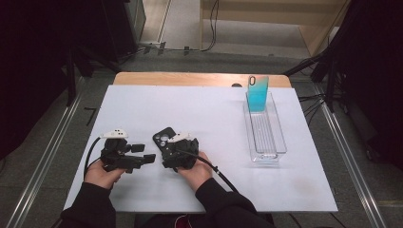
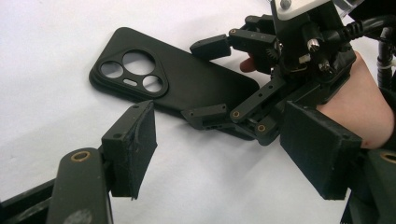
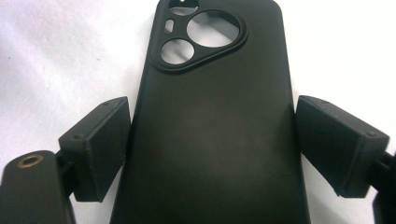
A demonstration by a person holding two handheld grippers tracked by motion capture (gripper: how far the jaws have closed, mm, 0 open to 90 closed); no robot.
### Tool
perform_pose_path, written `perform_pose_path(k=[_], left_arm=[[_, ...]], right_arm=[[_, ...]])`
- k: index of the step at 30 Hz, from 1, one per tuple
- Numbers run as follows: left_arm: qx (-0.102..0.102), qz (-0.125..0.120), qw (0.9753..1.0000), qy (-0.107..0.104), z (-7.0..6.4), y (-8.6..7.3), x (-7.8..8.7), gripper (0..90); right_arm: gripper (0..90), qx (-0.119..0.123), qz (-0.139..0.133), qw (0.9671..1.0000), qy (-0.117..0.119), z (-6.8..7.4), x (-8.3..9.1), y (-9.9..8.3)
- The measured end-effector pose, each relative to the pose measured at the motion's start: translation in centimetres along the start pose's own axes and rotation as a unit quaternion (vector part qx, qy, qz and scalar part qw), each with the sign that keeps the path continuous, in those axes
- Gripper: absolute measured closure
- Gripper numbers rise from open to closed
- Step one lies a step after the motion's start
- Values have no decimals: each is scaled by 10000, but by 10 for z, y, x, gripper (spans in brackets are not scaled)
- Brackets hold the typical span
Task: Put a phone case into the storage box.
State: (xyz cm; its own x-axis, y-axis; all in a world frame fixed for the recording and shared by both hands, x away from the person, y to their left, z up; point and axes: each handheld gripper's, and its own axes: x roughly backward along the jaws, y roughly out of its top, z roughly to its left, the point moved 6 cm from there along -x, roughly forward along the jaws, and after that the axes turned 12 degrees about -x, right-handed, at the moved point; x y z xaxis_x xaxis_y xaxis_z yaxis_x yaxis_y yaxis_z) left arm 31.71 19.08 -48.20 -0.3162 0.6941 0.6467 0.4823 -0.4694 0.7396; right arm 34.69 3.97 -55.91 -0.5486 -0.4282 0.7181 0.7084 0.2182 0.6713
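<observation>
Now black phone case [image 3: 210, 135] between right tool [image 3: 210, 144] jaws

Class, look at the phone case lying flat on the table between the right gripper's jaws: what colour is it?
The phone case is plain matte black, seen best in the right gripper view.

Lab (test rig), black curtains [image 1: 33, 71], floor cables [image 1: 209, 28]

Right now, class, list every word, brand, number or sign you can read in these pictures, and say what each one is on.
None can be read.
Black phone case: plain, no lettering.
Blue phone case in the clear tray: no legible print.
Right claw and left claw: no labels visible.
</observation>
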Motion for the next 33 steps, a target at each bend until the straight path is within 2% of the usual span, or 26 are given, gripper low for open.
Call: perform_pose_path(k=[11,17,25,33], left_arm=[[18,-10,10000,-6,0,0,0,273],[44,-28,10000,-2,0,1,0,273],[95,-50,9999,13,0,2,-1,272],[77,-40,9999,-61,-3,7,-5,271]], right_arm=[[133,-20,-25,9999,119,-3,2,1],[133,-118,-46,9997,222,-8,4,2],[132,-339,-165,9982,468,-16,20,11],[133,-401,-170,9970,636,-28,41,17]])
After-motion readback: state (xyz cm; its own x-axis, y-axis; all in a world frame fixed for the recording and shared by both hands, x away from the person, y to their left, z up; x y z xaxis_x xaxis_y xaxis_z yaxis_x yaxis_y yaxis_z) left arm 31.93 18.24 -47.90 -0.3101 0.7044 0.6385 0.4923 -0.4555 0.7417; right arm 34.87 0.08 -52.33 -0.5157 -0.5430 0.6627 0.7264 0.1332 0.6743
